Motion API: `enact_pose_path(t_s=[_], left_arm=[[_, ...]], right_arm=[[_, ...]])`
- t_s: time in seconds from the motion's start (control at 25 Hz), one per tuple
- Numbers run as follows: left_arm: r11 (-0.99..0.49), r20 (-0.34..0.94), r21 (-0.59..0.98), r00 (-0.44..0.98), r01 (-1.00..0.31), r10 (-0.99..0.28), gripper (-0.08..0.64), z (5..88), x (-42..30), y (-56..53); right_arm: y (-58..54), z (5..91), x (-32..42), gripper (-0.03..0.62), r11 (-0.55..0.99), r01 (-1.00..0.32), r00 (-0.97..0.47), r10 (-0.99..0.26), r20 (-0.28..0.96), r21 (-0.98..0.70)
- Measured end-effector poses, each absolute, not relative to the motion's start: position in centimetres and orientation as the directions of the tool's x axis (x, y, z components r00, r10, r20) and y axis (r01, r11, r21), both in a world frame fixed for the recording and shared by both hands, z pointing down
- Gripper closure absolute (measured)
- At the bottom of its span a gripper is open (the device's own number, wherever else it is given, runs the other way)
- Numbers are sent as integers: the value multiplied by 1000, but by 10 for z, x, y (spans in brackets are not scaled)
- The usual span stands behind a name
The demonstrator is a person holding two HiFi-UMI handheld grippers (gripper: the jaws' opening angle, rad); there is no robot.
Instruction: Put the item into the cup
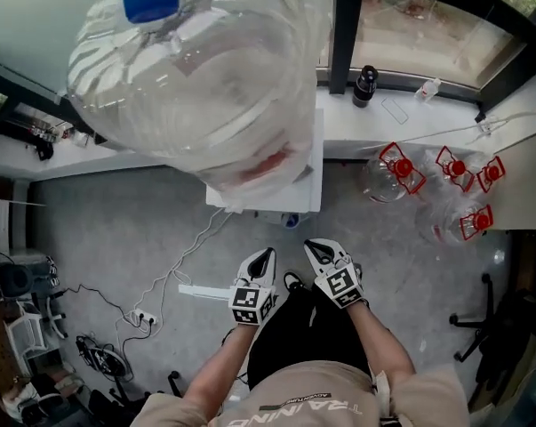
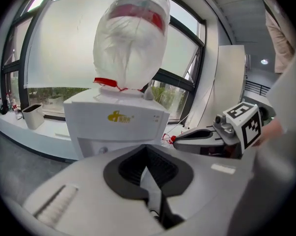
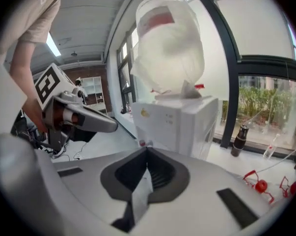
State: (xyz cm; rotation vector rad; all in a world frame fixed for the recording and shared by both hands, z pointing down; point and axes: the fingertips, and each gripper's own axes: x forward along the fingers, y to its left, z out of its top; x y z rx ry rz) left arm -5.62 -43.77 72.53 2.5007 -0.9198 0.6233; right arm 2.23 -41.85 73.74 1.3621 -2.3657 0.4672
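Observation:
No cup and no loose item shows in any view. Both grippers are held side by side close to the person's body, above the grey floor. My left gripper (image 1: 265, 256) is shut, its jaws meeting on nothing (image 2: 148, 167). My right gripper (image 1: 318, 247) is also shut and empty (image 3: 147, 167). Each gripper appears in the other's view: the right gripper (image 2: 206, 139) and the left gripper (image 3: 84, 119). Both point at a white water dispenser (image 1: 305, 185) (image 2: 116, 124) (image 3: 182, 124) topped by a large clear bottle (image 1: 196, 69) (image 2: 133, 38) (image 3: 170, 48).
Several clear water bottles with red handles (image 1: 396, 172) lie to the right of the dispenser. A dark flask (image 1: 364, 85) stands on the window sill (image 1: 428, 123). Cables and a power strip (image 1: 143, 317) trail over the floor at left. A chair base (image 1: 481, 327) is at right.

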Motion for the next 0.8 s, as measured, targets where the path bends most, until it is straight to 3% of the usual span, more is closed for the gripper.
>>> enact_pose_path(t_s=[0.36, 0.8], left_arm=[[-730, 402, 168, 723, -662, -563, 552, 608, -42, -444], [-668, 330, 180, 684, -722, -650, 552, 524, -82, -451]], right_arm=[[-414, 609, 36, 581, 433, -896, -435, -812, 389, -98], [-431, 506, 39, 581, 468, -883, -458, -849, 261, -27]])
